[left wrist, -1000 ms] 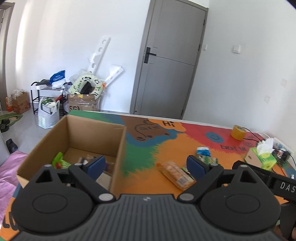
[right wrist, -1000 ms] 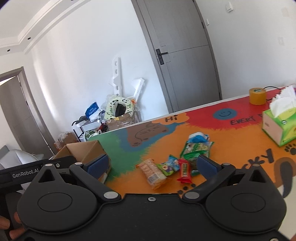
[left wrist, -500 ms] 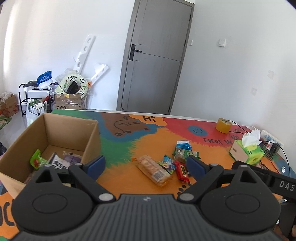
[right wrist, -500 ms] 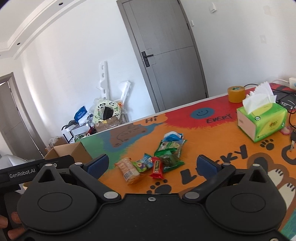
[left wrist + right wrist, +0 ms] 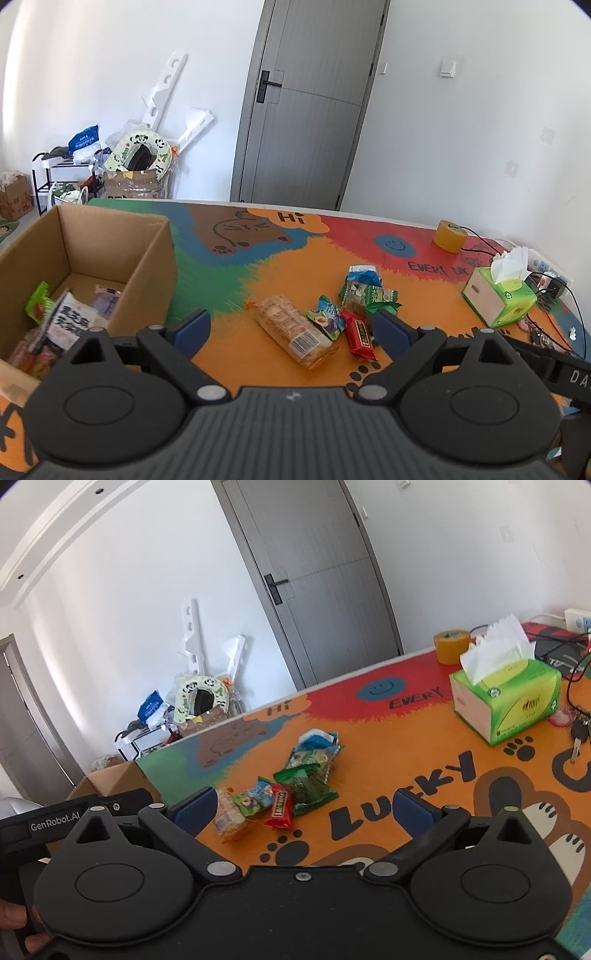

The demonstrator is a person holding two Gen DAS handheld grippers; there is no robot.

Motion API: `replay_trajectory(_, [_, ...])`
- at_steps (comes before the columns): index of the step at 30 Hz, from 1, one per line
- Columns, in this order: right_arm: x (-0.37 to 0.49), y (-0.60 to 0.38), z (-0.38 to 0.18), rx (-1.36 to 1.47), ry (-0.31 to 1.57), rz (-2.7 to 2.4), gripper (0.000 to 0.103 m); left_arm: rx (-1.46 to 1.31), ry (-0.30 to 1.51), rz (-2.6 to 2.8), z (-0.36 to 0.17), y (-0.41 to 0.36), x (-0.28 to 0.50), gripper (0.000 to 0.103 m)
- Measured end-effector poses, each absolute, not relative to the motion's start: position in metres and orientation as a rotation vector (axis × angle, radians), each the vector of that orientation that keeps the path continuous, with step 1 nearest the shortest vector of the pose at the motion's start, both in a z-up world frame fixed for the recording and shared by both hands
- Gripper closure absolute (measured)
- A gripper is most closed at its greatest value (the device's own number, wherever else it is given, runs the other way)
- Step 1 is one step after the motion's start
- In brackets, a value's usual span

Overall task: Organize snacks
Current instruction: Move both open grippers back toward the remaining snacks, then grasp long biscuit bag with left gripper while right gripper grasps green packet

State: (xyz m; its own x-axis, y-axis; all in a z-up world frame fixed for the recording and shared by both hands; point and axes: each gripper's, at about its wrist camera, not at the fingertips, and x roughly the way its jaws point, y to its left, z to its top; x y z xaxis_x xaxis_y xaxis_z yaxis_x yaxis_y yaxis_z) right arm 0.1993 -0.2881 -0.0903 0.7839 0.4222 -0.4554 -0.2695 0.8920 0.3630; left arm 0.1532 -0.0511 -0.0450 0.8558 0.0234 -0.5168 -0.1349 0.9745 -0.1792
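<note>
A cluster of snacks lies mid-table: a clear cracker pack [image 5: 295,330], a small blue-green pouch [image 5: 327,320], a red bar [image 5: 360,334], green packets [image 5: 371,295] and a blue pack [image 5: 364,273]. The same cluster shows in the right wrist view, with the cracker pack [image 5: 231,818], red bar [image 5: 280,806] and green packets [image 5: 308,775]. An open cardboard box [image 5: 147,266] at the left holds several wrappers. My left gripper [image 5: 291,328] hangs open over the cracker pack, empty. My right gripper [image 5: 304,810] is open and empty just short of the cluster.
A green tissue box [image 5: 498,299] and a yellow tape roll [image 5: 448,236] sit at the right of the colourful table mat [image 5: 258,280], with cables, keys [image 5: 578,734] and a power strip beyond. A grey door and floor clutter stand behind the table.
Both grippers swung right, away from the box and toward the snack cluster, which now sits between the left gripper's fingers. Both stayed open and empty.
</note>
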Motion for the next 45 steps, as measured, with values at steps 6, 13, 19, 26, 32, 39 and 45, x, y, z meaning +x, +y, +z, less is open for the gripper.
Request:
replay_trajectory(6, [0.214, -0.282, -0.102, 0.28, 0.587, 0.385, 0.01, -0.215, 0.556, 0.099, -0.057, -0.051, 0.169, 0.009])
replay_trajectory(13, [0.236, -0.274, -0.115, 0.284, 0.63, 0.396, 0.025, -0.242, 0.571, 0.145, -0.068, -0.045, 0.188, 0.012])
replay_trajectory(19, [0.258, -0.266, -0.123, 0.285, 0.655, 0.405, 0.035, -0.226, 0.592, 0.17, -0.077, -0.045, 0.207, 0.019])
replay_trajectory(26, [0.28, -0.255, -0.13, 0.264, 0.676, 0.407, 0.035, -0.199, 0.642, 0.215, -0.093, -0.046, 0.232, 0.024])
replay_trajectory(32, [0.296, -0.25, -0.139, 0.263, 0.697, 0.418, 0.035, -0.168, 0.685, 0.228, -0.104, -0.051, 0.25, 0.024])
replay_trajectory(39, [0.305, -0.24, -0.144, 0.237, 0.712, 0.422, 0.035, -0.154, 0.71, 0.223, -0.115, -0.059, 0.263, 0.024])
replay_trajectory(45, [0.31, -0.233, -0.15, 0.234, 0.719, 0.424, 0.04, -0.103, 0.746, 0.208, -0.124, -0.065, 0.267, 0.024])
